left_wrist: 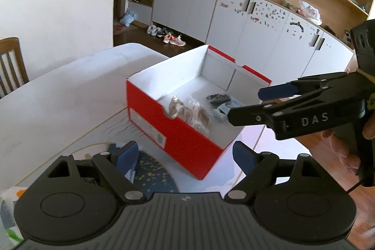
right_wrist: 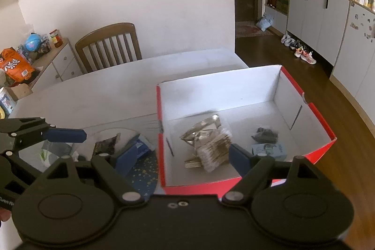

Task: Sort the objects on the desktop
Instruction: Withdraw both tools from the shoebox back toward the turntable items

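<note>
Sorting under way: an open red cardboard shoebox with a white interior (right_wrist: 314, 144) sits at the far right of the white desk (right_wrist: 93, 95), partly filled.

Inside lie a clear plastic packet of pale sticks (right_wrist: 211, 144), a small dark crumpled item (right_wrist: 264, 134) and a small light-blue carton (right_wrist: 269, 149). Both the left gripper (left_wrist: 185, 154) and the right gripper (right_wrist: 182, 155) hover with jaws spread, grasping nothing. Left of the box, on a blue gold-speckled mat (right_wrist: 143, 170), a dark snack packet (right_wrist: 105, 144), a blue-and-white box (right_wrist: 140, 147) and a clear bag (right_wrist: 54, 151) seemingly await sorting.
</note>
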